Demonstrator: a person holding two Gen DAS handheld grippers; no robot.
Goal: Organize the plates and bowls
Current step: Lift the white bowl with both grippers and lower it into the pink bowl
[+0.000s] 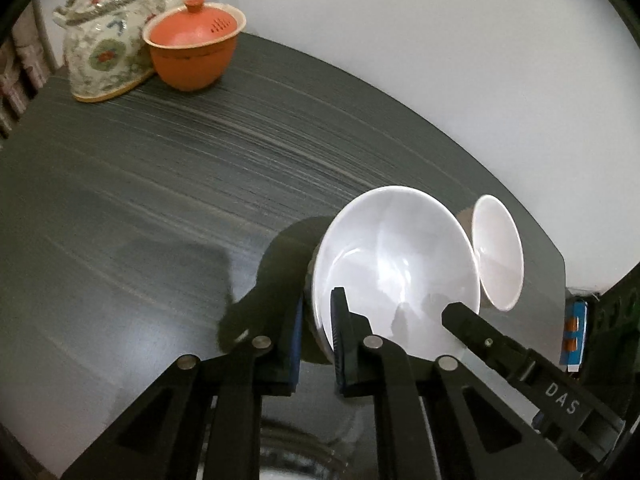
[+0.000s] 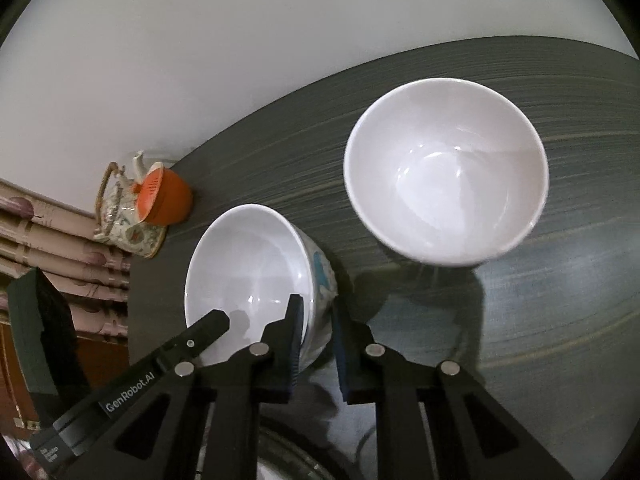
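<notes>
Pinching one bowl [image 1: 396,264] rim in both claws, left claw [image 1: 318,344] and right claw [image 2: 318,344], you are needing a level lift into the plain bowl [image 2: 446,172].

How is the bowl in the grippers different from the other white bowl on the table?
The gripped bowl has a blue pattern on its outer wall; the free bowl looks plain white. The gripped bowl is clamped at its rim by the left gripper and right gripper; the free bowl stands untouched. Both are upright, empty and white inside.

Glossy white ceramic bowls [image 2: 446,168] on a matt, wood-grained dark table [image 2: 560,320]
</notes>
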